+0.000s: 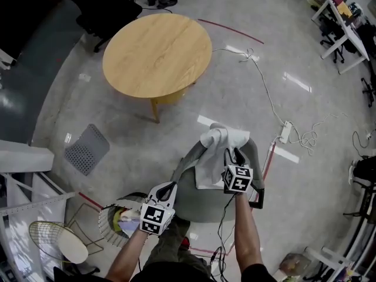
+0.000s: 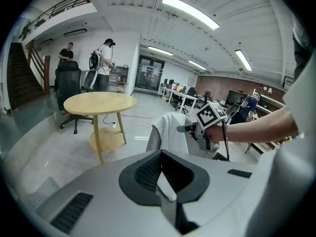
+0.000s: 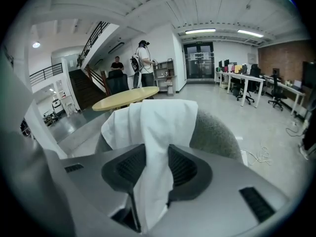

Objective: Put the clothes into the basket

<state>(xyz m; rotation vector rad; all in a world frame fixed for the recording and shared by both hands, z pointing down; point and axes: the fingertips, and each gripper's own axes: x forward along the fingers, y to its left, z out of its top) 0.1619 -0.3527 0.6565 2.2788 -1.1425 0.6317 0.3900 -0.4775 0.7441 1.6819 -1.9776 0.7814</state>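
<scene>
Head view: the right gripper [image 1: 232, 155] pinches a white cloth [image 1: 212, 148] draped over the back edge of a grey chair [image 1: 197, 201]. The basket [image 1: 110, 215], with clothes inside, stands on the floor off the chair's left side, near the left gripper [image 1: 166, 188].

Left gripper view: its jaws are clenched on nothing.

Right gripper view: the cloth fills the jaws. A shallow pinch could slip, or the fold could snag on the chair back.

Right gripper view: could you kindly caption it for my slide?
The right gripper pinches a white cloth draped over a grey chair back.
</scene>
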